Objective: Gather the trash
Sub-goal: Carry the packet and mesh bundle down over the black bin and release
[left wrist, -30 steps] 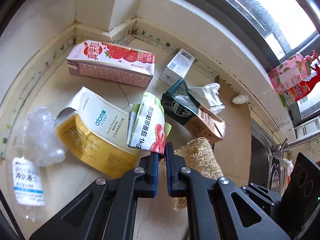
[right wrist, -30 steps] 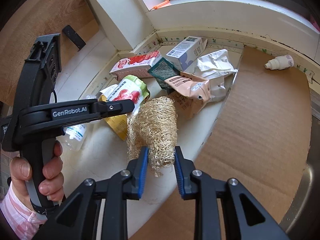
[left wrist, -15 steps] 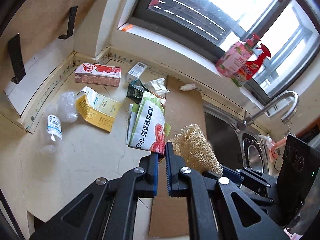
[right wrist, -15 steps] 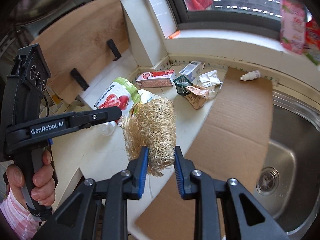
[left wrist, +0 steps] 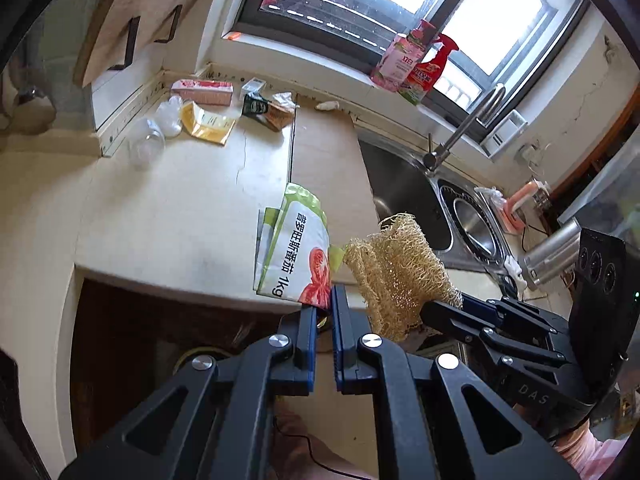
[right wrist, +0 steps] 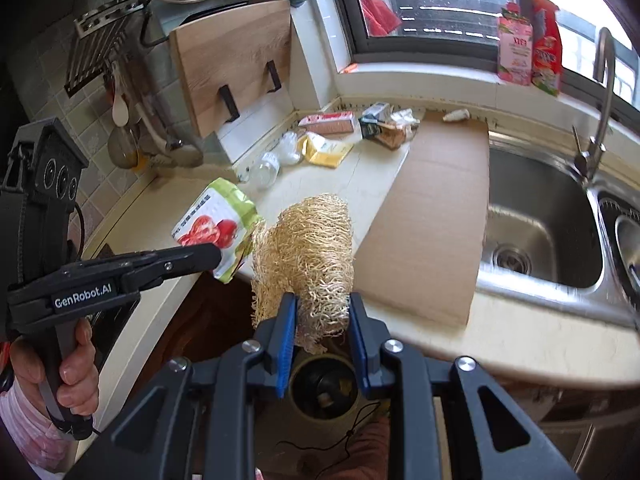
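- Between the blue pads of the left gripper (left wrist: 324, 300): one bottom corner of a tomato bag (left wrist: 294, 250), white and green, red tomato print, black characters and "1kg"; pinched tight, hanging clear of the counter (left wrist: 168, 216) at its front edge.
- At 3 o'clock of that bag, just beside it: a loofah sponge (right wrist: 308, 248), tan, coarse, fibrous, frayed at the bottom, clamped at its lower end by the right gripper (right wrist: 322, 312), jaws part-way apart with the sponge filling the gap.
- Directly below the right gripper, at 6 o'clock in the right wrist view: a round dark bin (right wrist: 324, 388) with scraps inside.
- At 11 o'clock on the counter, far back near the corner: a red carton (left wrist: 202, 91), a yellow pouch (left wrist: 208, 122), a clear bottle (left wrist: 146, 142), a dark packet (left wrist: 256, 105); cardboard sheet (right wrist: 436, 208) at 1 o'clock, sink (right wrist: 536, 224) at 3 o'clock.
- Against a second ago: both pieces lifted off the pile and carried back past the counter edge; pile much smaller and farther; window and faucet now in sight; grips unchanged.
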Demonstrator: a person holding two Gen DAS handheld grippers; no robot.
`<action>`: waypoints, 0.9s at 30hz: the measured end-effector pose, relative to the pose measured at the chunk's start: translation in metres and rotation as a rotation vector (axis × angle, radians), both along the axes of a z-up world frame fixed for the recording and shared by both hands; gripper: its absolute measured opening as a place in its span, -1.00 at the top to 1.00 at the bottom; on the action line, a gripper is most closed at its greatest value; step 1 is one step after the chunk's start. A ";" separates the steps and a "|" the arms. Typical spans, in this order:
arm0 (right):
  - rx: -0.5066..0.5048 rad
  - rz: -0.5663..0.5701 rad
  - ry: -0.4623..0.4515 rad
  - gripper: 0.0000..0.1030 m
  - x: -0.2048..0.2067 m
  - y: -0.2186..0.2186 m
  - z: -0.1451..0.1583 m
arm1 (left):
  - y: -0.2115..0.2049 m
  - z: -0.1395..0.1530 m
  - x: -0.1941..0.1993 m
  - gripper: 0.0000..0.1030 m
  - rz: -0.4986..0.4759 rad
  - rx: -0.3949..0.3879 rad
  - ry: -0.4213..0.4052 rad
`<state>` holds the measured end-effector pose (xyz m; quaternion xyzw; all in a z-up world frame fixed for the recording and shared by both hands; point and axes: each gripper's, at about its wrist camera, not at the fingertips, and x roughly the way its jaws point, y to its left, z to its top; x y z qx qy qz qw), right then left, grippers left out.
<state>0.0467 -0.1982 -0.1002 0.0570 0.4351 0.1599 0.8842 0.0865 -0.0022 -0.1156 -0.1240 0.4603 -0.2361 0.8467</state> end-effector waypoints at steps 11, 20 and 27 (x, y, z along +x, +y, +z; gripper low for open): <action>0.004 0.006 0.244 0.52 -0.055 0.032 -0.106 | 0.026 -0.113 -0.067 0.92 -0.011 0.056 0.226; -0.013 -0.035 0.434 0.51 -0.029 0.053 -0.269 | 0.040 -0.302 -0.060 0.91 0.050 0.095 0.485; -0.078 0.011 0.503 0.51 -0.002 0.086 -0.372 | 0.048 -0.415 -0.032 0.90 0.122 0.145 0.562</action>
